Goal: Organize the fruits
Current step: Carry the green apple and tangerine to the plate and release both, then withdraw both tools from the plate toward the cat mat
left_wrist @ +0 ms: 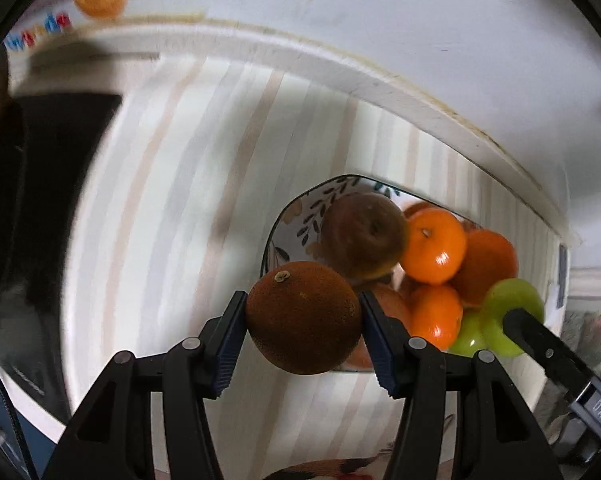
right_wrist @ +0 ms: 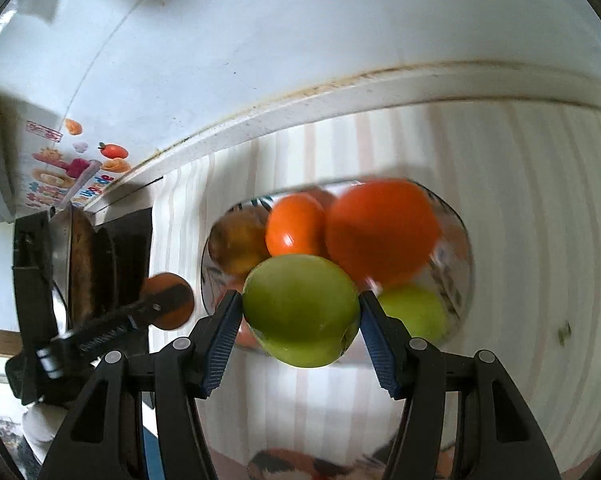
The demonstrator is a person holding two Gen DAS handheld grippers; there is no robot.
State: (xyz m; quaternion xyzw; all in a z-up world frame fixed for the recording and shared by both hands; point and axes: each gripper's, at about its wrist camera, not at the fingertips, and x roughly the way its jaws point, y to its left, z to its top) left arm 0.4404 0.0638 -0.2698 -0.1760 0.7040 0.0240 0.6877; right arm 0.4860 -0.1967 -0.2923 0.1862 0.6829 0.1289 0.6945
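Observation:
My left gripper (left_wrist: pixel 303 316) is shut on a dark brown-orange orange (left_wrist: pixel 303 318), held above the near-left rim of a patterned bowl (left_wrist: pixel 288 216). The bowl holds a brownish apple (left_wrist: pixel 362 234), several bright oranges (left_wrist: pixel 434 250) and a green apple (left_wrist: pixel 466 336). My right gripper (right_wrist: pixel 300 312) is shut on a green apple (right_wrist: pixel 300 310) and holds it over the bowl's near side (right_wrist: pixel 456 280). In the left wrist view that apple (left_wrist: pixel 512 304) and the right gripper show at the bowl's right. In the right wrist view the left gripper and its orange (right_wrist: pixel 168 300) show at the left.
The bowl stands on a striped tablecloth (left_wrist: pixel 188 200) against a white wall with a ledge (left_wrist: pixel 340 68). Dark pans or trays (right_wrist: pixel 88 264) stand at the table's left edge. Fruit stickers (right_wrist: pixel 76 172) are on the wall at left.

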